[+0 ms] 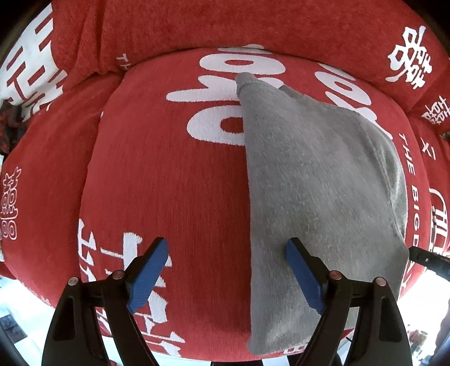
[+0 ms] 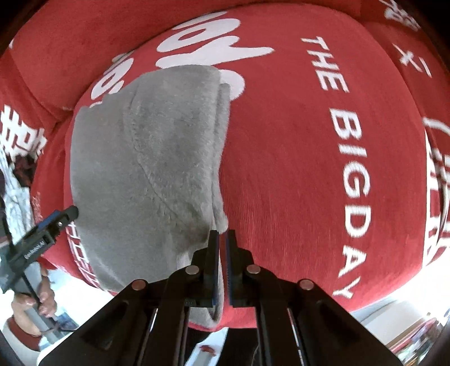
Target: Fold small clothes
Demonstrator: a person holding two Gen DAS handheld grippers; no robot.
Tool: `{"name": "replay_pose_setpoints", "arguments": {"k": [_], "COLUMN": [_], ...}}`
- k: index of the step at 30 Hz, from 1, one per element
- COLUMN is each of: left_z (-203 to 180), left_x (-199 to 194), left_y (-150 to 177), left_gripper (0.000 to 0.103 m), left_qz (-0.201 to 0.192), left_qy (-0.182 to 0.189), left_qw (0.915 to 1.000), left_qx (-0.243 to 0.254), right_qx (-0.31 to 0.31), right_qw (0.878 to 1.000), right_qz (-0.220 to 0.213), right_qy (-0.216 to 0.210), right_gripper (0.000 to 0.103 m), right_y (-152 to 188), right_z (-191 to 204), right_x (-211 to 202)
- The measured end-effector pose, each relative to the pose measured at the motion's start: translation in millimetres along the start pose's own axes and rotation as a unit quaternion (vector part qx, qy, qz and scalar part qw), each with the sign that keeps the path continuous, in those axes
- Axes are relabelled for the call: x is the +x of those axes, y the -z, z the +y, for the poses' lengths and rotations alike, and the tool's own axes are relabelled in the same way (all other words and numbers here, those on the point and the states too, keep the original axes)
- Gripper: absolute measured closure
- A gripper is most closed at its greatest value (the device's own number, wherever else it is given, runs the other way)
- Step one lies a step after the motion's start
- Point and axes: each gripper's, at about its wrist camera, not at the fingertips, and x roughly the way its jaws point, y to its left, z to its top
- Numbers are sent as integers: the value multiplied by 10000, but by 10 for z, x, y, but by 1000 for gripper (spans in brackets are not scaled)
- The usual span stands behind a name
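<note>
**Folding one grey garment on a red cushion**

Counting one grey knit garment point(image 1: 315, 180), folded lengthwise and lying flat on one red seat cushion point(image 1: 168, 174) printed with white lettering, including "THE BIG DAY" point(image 2: 348, 174). Seen from the left wrist as a long wedge: narrow ribbed end far up the cushion, wide end reaching down to the near cushion edge. Showing in the right wrist view a curved seam across the top layer and a stacked fold edge along its right side.

Counting two grippers. Left gripper point(image 1: 226, 277) standing wide above the cushion, blue pads far apart, right-hand pad over the grey cloth, left-hand pad over bare red fabric; nothing pinched between them. Right gripper point(image 2: 223, 239) drawn nearly together at the near right corner of the garment, with only a thin slit between the blue pads; cannot tell whether cloth is caught in that slit.

Surrounding the cushion: more red cushions with white characters behind and to both sides point(image 1: 197, 25). Appearing at the left of the right wrist view: a hand point(image 2: 39, 302) gripping the left gripper's handle.
</note>
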Motion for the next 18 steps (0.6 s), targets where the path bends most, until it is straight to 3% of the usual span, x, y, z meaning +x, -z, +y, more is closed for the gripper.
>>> {"name": "replay_pose_setpoints", "arguments": {"k": [8, 9, 10, 14, 17, 18], "left_z": [21, 28, 25, -14, -77, -94], "left_x": [-246, -261, -293, -389, -450, -464], "left_y": [84, 80, 81, 80, 108, 118], "left_gripper": [16, 14, 0, 0, 0, 0], "left_qz": [-171, -167, -147, -169, -195, -208], "left_qy": [89, 114, 126, 117, 49, 17], "left_qw": [9998, 9998, 9998, 9998, 9998, 9998], "left_qx": [-18, -35, -71, -73, -62, -53], "right_qx": [136, 114, 74, -55, -212, -286], "right_qw": [9998, 9998, 9998, 9997, 9992, 9987], "right_qz": [-126, -146, -171, -229, -312, -373], "right_qy": [16, 25, 34, 61, 137, 176], "right_gripper": [97, 97, 97, 96, 73, 53], "right_y": [134, 144, 159, 197, 218, 225], "right_z": [29, 49, 83, 204, 326, 370], "right_x": [-219, -239, -262, -303, -335, -352]}}
